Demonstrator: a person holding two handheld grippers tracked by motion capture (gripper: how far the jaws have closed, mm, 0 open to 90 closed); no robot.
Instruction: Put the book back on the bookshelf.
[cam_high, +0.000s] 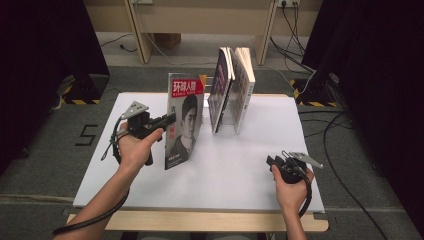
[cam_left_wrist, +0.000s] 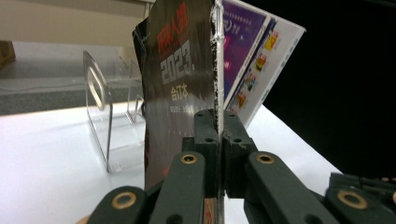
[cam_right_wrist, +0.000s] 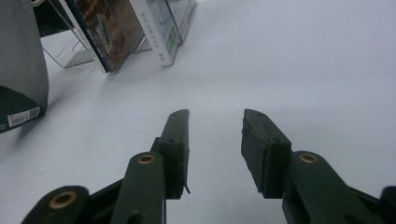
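1. The magazine (cam_high: 183, 120) stands upright on its lower edge on the white table (cam_high: 240, 170), front cover facing the person, with a red title band at the top and a portrait below it.
2. The left gripper (cam_high: 170, 119) is clamped on the magazine's left edge at about mid-height. In the left gripper view the two black jaws press together on the thin edge of the magazine (cam_left_wrist: 187, 88), with no gap visible between pad and paper.
3. The left hand (cam_high: 134, 147) holds that gripper just to the left of the magazine, forearm entering from the near edge of the table.
4. Behind the magazine and to its right, a row of books (cam_high: 232, 87) stands leaning leftward in a clear acrylic stand (cam_left_wrist: 100, 116). The magazine is near the leftmost book but apart from it.
5. In the left gripper view, the clear stand sits to the left of the magazine, and the bright page of a book (cam_left_wrist: 254, 60) shows to its right.
6. The right gripper (cam_high: 272, 161) is well to the right of the magazine, near the front of the table, carried in the right hand (cam_high: 292, 182).
7. In the right gripper view its jaws stand apart with bare table between them and nothing held; the magazine's lower corner (cam_right_wrist: 21, 100) shows at far left.
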